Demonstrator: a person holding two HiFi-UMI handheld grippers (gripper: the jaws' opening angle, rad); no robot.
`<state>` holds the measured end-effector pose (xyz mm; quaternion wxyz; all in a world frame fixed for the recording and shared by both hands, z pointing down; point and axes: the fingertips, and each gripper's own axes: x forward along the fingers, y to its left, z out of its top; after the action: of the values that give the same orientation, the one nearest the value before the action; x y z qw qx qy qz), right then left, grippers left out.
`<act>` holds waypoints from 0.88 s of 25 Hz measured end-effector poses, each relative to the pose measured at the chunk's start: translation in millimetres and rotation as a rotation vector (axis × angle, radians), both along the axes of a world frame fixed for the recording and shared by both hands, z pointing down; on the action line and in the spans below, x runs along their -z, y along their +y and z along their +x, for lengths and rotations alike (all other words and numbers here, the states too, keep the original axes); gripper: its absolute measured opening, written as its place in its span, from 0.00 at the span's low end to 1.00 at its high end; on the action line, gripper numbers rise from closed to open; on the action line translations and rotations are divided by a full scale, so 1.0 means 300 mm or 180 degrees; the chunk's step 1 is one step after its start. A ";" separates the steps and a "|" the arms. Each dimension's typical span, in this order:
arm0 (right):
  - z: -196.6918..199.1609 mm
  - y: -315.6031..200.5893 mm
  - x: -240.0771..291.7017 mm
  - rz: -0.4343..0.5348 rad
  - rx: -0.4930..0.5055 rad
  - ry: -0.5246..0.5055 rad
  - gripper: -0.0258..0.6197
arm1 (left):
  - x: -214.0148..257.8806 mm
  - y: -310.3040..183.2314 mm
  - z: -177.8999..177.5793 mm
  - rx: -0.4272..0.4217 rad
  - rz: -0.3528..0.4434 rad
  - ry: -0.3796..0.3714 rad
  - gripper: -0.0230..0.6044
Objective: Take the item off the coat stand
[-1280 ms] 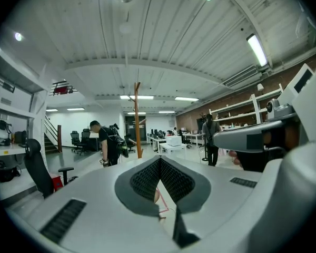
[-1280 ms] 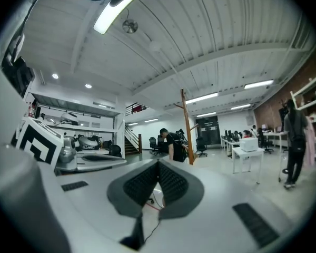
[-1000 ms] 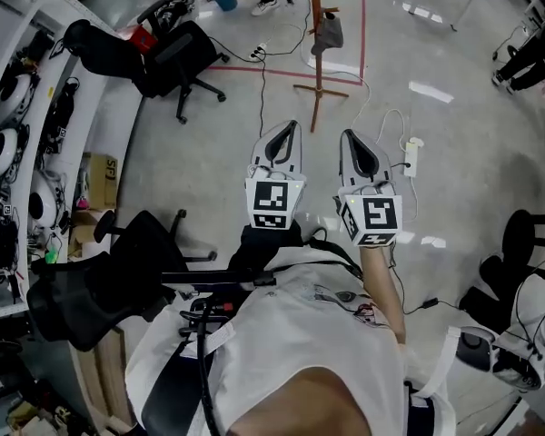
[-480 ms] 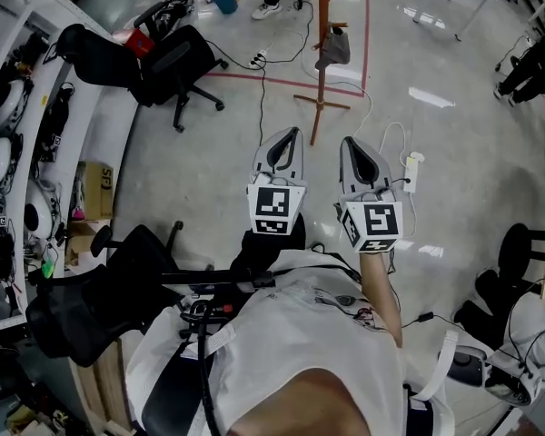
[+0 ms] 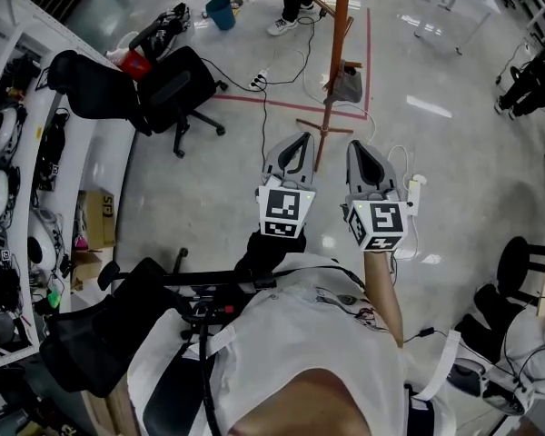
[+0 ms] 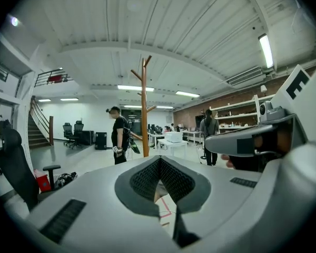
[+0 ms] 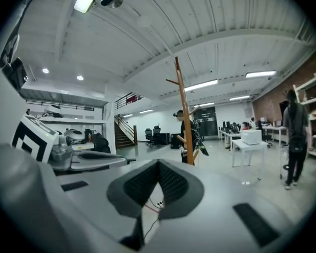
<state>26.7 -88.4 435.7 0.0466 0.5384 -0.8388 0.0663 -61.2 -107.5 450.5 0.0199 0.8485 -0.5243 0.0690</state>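
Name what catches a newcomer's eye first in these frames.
At the head view's centre, the left hand-held gripper and right hand-held gripper point forward side by side, both shut and empty. Just ahead stands the wooden coat stand with a grey item hanging on it. A black office chair sits upper left.

Bright, even light from ceiling strip lights [image 6: 267, 50], glare patches on the floor [image 5: 429, 105], fisheye-bent edges, dark corners.

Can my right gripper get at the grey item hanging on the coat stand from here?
Probably not yet. The right gripper sits short of the grey item on the coat stand, jaws shut. Only bare floor lies between, so nothing seems to block it.
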 end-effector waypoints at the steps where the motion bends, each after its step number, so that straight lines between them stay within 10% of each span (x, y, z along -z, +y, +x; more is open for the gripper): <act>1: -0.013 -0.033 -0.006 -0.0018 -0.0006 0.0019 0.05 | -0.004 -0.033 -0.012 -0.0011 -0.0013 0.0006 0.04; 22: -0.032 -0.394 -0.042 -0.0126 0.0033 0.0112 0.05 | -0.028 -0.406 0.000 -0.0005 -0.0111 0.0023 0.04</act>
<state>17.1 -206.7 448.3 0.0723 0.5340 -0.8392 0.0732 -61.2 -229.4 459.0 0.0366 0.8487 -0.5222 0.0750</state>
